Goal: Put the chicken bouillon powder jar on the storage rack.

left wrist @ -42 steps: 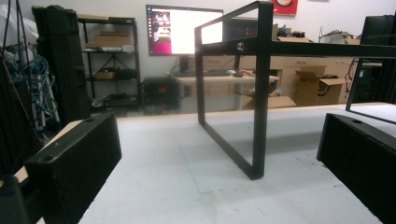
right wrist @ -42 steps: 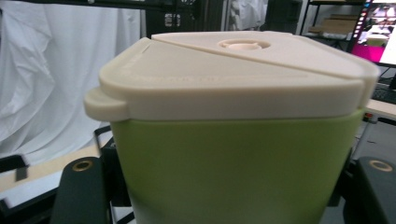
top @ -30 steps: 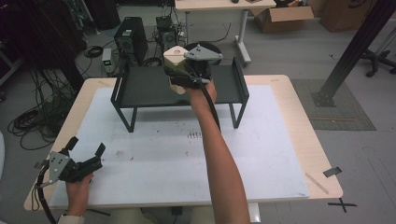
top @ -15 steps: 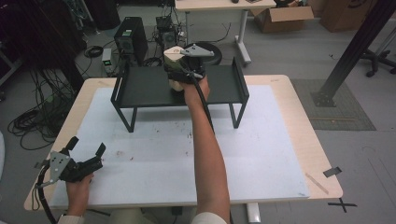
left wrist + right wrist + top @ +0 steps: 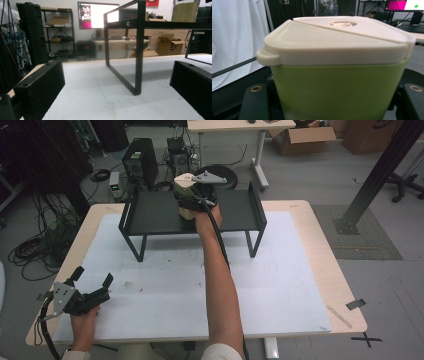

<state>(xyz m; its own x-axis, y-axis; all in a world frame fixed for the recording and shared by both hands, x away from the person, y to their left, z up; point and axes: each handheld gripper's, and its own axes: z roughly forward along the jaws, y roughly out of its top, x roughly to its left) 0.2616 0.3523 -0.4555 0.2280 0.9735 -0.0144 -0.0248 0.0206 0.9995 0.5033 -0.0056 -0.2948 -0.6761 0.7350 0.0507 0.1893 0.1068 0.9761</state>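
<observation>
- Holding a green container point(image 5: 337, 90) with a cream lid point(image 5: 332, 42), the right gripper point(image 5: 192, 202) sits over the black metal shelf rack point(image 5: 150, 215) at 12 o'clock on the table point(image 5: 310, 245) in the high view.
- Right gripper state: jaws clamped on the container's lower body, 1 jaw on each flank in the right gripper view; lid left free.
- Container position: on or just above the rack's top deck, near its middle; contact with the deck cannot be told, as the hand hides the base.
- Left gripper point(image 5: 82, 292): parked at 8 o'clock on the white mat point(image 5: 280, 290), jaws spread wide, nothing between them. Left gripper view looks along the mat at the rack's near leg.
- Handling judgement: rigid plastic walls, smooth and probably a bit slippery; grainy contents seen through the upper wall in the left gripper view suggest moderate weight, top-heavy if filled high.
- Lid has a small tab at 9 o'clock in the right gripper view and may only be pressed on, so lifting by the lid is risky.
- Best hold: across the flat sides of the body, below the lid rim, kept upright.
</observation>
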